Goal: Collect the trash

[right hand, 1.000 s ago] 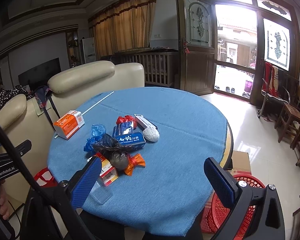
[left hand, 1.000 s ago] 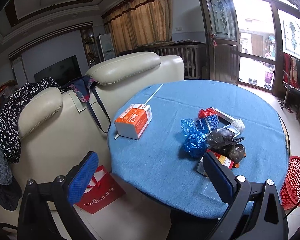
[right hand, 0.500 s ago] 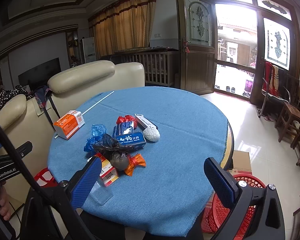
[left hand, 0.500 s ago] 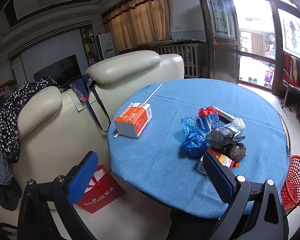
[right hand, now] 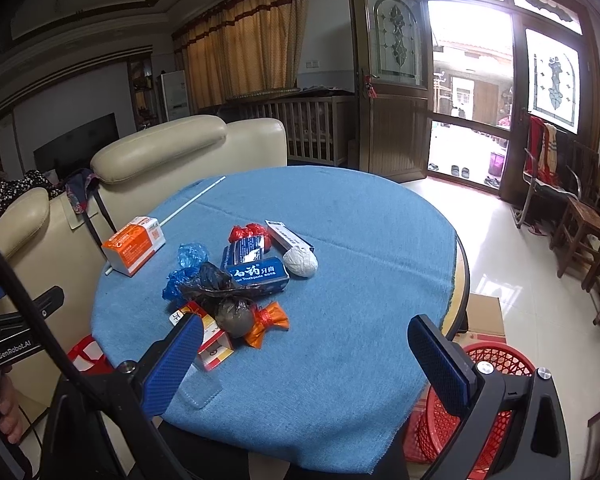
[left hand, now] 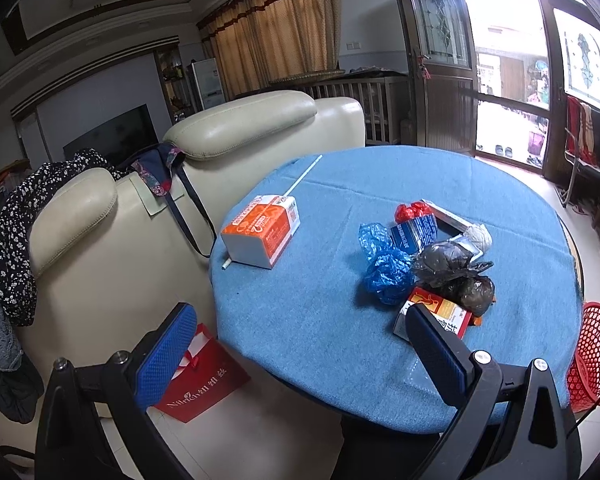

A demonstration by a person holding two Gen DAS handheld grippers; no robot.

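Note:
A pile of trash lies on the round table with a blue cloth (right hand: 372,280): a black bag (right hand: 223,300), blue bags (left hand: 384,268), a blue toothpaste box (right hand: 257,274), a white paper ball (right hand: 300,262), an orange wrapper (right hand: 267,322), a red and yellow carton (left hand: 440,314) and an orange and white box (left hand: 261,230). A red mesh basket (right hand: 460,412) stands on the floor at the table's right. My left gripper (left hand: 300,354) is open and empty over the table's near edge. My right gripper (right hand: 308,364) is open and empty, short of the pile.
A cream sofa (left hand: 147,208) with clothes and a bag hung on it stands left of the table. A red gift bag (left hand: 203,388) sits on the floor below. A long white stick (right hand: 191,198) lies on the cloth. Chairs (right hand: 580,224) and a cardboard box (right hand: 484,316) stand at right.
Both views have shifted very slightly; the grippers stay open and nothing on the table has moved.

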